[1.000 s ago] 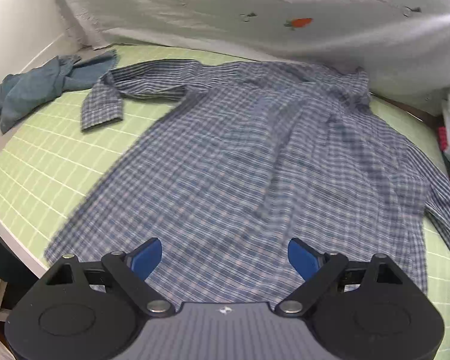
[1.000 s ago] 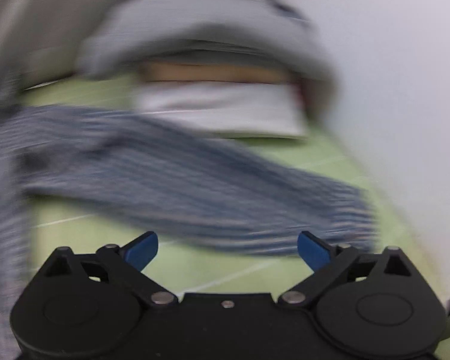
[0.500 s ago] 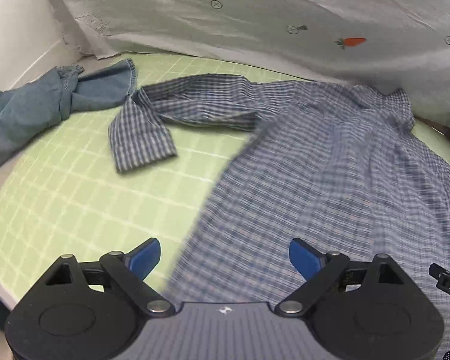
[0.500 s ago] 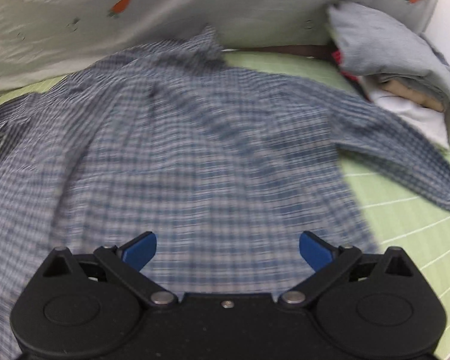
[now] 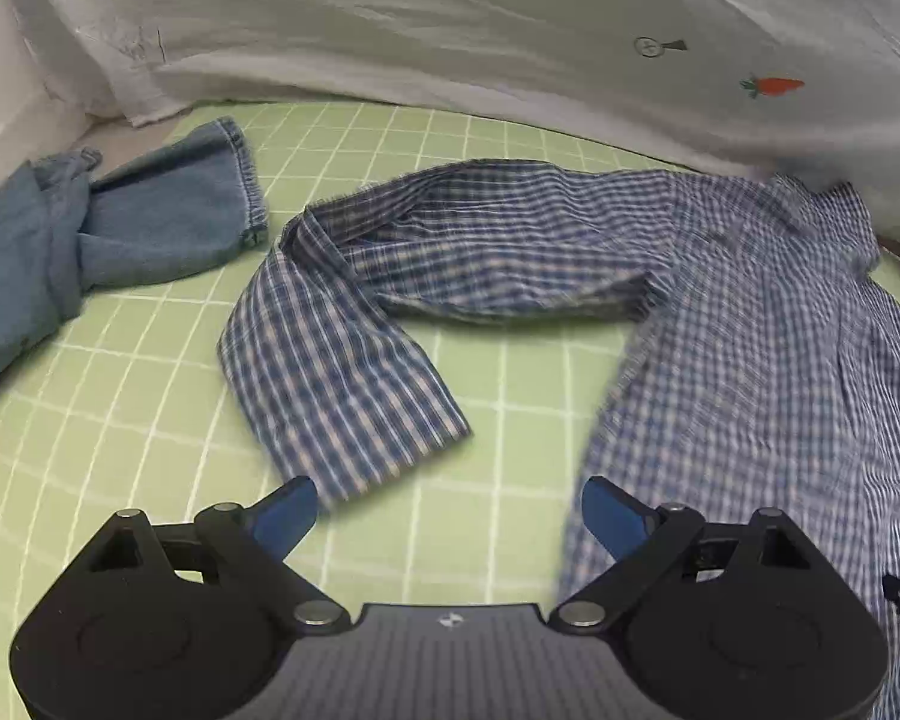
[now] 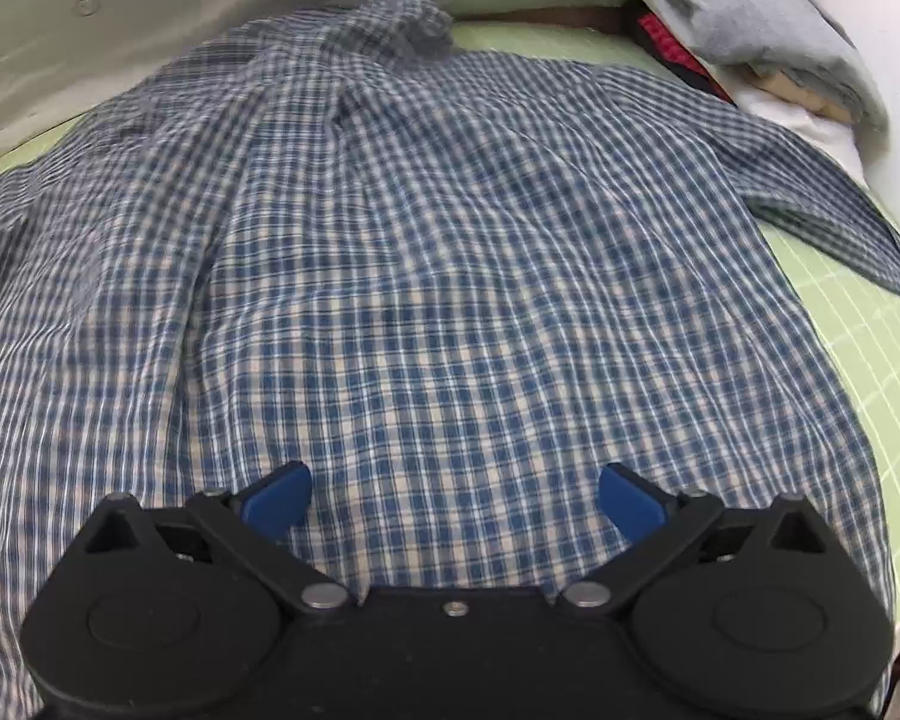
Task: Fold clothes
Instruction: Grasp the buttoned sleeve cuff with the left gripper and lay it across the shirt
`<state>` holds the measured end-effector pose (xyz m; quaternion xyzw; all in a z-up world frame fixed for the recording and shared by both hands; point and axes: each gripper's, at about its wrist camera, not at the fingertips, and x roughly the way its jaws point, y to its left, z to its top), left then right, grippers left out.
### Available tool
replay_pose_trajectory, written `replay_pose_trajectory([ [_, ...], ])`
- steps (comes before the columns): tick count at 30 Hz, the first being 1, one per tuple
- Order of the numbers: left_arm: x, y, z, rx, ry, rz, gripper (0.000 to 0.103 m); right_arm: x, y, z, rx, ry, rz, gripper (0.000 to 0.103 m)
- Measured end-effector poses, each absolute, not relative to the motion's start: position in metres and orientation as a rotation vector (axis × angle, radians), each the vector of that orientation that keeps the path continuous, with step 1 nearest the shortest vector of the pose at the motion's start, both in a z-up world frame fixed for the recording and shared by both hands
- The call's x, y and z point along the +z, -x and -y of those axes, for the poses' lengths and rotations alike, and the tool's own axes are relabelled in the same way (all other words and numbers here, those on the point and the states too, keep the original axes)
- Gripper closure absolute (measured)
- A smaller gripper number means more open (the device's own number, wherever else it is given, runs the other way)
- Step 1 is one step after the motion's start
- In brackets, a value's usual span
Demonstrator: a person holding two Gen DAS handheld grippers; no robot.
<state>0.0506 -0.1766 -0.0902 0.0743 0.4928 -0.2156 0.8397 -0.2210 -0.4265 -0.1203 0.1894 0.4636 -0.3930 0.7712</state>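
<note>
Checked blue shirt point(image 6: 426, 276) lies spread on the green mat point(image 5: 120, 420), collar far; its left sleeve point(image 5: 342, 360) runs leftward, cuff bent near, just ahead of the left gripper point(image 5: 447, 516), jaws spread; right gripper point(image 6: 453, 495) likewise spread over the body; since a second ago both views swung left

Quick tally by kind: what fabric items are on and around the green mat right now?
Plaid shirt: 1
Denim garment: 1
White carrot-print sheet: 1
Stack of folded clothes: 1; piece count unclear
Total: 4
</note>
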Motion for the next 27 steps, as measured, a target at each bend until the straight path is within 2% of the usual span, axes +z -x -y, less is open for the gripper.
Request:
replay_pose_trajectory([
  [5,-0.11,-0.081,0.18,-0.481,-0.197,-1.069,0.011,-0.12,0.213,0.426,-0.918,-0.434,-1.016,0.0],
  [10,-0.125,-0.098,0.183,-0.512,-0.262,-1.073,0.027,-0.119,0.204,0.419,-0.952,-0.392,-1.043,0.0],
  [11,-0.125,-0.1,0.18,-0.503,-0.263,-1.06,0.033,-0.119,0.203,0.419,-0.957,-0.397,-1.048,0.0],
  [12,-0.123,-0.102,0.176,-0.488,-0.252,-1.047,0.046,-0.118,0.203,0.42,-0.961,-0.402,-1.052,0.0],
  [13,-0.121,-0.105,0.171,-0.475,-0.235,-1.042,0.054,-0.118,0.202,0.421,-0.961,-0.403,-1.056,0.0],
  [15,-0.115,-0.114,0.154,-0.45,-0.151,-1.042,0.098,-0.118,0.201,0.422,-0.96,-0.399,-1.063,0.0],
  [18,-0.098,-0.134,0.121,-0.355,-0.033,-1.005,0.097,-0.118,0.199,0.42,-0.957,-0.384,-1.075,0.0],
  [25,-0.046,-0.185,0.036,-0.121,0.127,-0.763,0.096,-0.119,0.195,0.419,-0.951,-0.343,-1.086,0.0],
  [27,-0.042,-0.193,0.024,-0.063,0.151,-0.726,0.087,-0.119,0.195,0.419,-0.951,-0.337,-1.083,0.0],
])
